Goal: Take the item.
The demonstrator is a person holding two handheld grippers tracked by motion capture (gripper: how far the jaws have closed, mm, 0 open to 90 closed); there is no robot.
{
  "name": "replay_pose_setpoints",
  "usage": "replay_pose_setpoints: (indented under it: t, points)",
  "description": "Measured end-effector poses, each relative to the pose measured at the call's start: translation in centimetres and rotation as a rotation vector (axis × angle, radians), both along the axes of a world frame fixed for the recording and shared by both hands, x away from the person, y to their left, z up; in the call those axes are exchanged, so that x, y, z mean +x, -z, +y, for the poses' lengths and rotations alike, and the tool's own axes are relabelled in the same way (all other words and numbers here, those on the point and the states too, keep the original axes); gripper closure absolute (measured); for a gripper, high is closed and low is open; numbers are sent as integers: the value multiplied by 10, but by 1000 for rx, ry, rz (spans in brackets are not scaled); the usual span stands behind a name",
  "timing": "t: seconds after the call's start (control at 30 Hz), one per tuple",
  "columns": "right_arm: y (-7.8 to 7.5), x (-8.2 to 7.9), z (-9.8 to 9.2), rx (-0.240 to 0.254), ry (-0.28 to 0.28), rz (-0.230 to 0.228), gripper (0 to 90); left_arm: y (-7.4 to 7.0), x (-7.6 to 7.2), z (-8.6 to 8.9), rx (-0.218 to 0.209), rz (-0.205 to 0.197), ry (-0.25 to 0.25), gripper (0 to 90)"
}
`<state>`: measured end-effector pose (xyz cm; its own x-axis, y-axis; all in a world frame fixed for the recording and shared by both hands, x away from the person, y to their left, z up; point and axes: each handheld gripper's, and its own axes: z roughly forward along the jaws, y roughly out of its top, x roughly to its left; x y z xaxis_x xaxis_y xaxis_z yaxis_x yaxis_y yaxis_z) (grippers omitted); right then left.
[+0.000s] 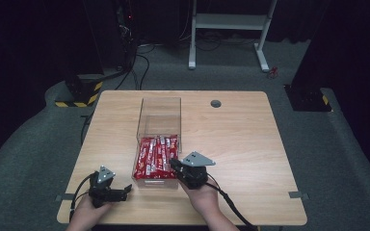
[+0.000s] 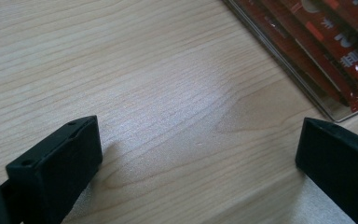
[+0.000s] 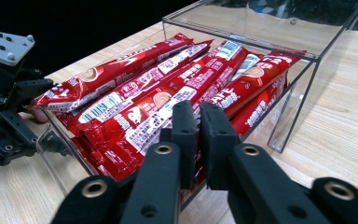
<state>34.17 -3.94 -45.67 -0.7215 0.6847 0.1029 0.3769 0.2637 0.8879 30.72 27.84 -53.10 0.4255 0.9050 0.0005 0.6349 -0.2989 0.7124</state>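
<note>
From the high view the whole light wood-grain table is laid out: a clear acrylic rectangular box stands on it left of centre, its far half bare and its near half packed with long red foil stick sachets, and the person's two hands come in from the bottom edge on either side of its near end. The right gripper, black with a grey three-cornered plate on top, sits at the box's near right corner with its tips over the sachets, while the left gripper rests low on the table just beside the box's near left corner. The right gripper view adds what the high view cannot: the right gripper has its two black jaws drawn together with a thin gap between them, right at the red sachets at the open near end of the box, though whether a pack is pinched there cannot be told. Here the sachets show as glossy red tubes lying side by side and stacked lengthwise, printed with white lettering, a barcode and small cup pictures, and the box's clear walls rise around them. The left gripper view looks down on bare tabletop, where the left gripper has its jaws standing wide apart with nothing between them, and a corner of the box with red packs shows at upper right.
</note>
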Motion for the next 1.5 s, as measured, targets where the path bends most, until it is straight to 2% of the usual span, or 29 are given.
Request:
replay_pose_setpoints:
  t: [0.9,1.5]
  points:
    - [-4,-10,-7,29,-11,2,900,0,1,-1,-2,0,1,6]
    - [-10,-19,-13,41,-11,-36,900,0,5,-2,-4,0,7,6]
